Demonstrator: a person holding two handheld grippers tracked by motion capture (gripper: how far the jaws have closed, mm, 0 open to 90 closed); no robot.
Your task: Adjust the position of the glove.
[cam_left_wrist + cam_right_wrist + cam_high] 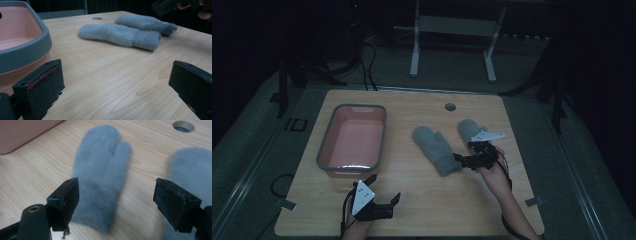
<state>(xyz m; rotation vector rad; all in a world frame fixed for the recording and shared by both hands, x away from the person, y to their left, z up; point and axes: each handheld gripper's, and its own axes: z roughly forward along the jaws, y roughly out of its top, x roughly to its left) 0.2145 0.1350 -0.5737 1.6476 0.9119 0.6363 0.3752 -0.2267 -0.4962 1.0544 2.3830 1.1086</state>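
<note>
Two grey fleece mittens lie side by side on the wooden table [412, 200]. The nearer-left mitten [435, 149] [117, 35] [102, 165] lies with its cuff toward me. The second mitten [469, 129] [147, 23] [192, 167] lies to its right. My right gripper [465, 151] [116, 197] hovers over their cuff ends, open, its left jaw above the first mitten's cuff and its pads pressing on nothing. My left gripper [384, 188] [117, 82] rests near the front edge, open and empty above bare wood.
A pink basin with a grey rim [324, 150] [25, 50] [22, 132] stands at the table's left, just beyond my left gripper. A round cable hole [450, 106] [183, 126] sits near the far edge. Dark floor and a white stand [414, 50] lie beyond the table.
</note>
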